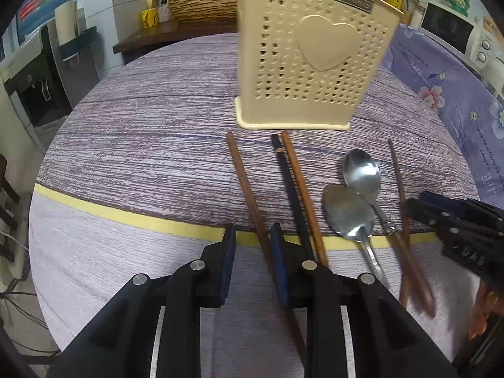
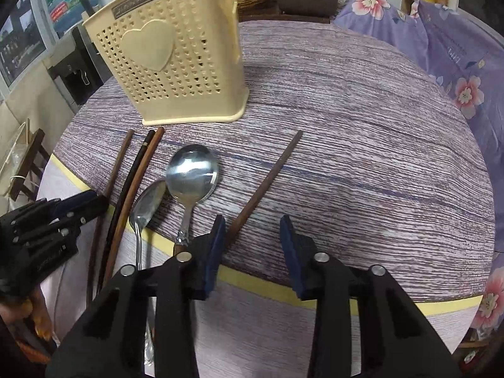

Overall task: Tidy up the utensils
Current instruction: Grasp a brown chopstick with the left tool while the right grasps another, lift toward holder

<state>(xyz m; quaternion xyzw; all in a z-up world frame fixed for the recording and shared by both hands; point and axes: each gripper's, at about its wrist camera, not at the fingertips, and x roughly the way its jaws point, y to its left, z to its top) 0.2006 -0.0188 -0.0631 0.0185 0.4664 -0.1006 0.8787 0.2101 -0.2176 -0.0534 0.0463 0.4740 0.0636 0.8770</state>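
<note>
At 12 o'clock stands the cream holder; chopsticks and spoons lie on the table below it. Left gripper jaws apart, straddling a brown chopstick. Right gripper spread, empty. Risk: closing off-centre could roll the chopstick into the black one.

The left tool is being shown as matte black plastic links, with round silver screws and blue rubber pads. The right tool is being shown built identically, blue-padded fingers included.
</note>
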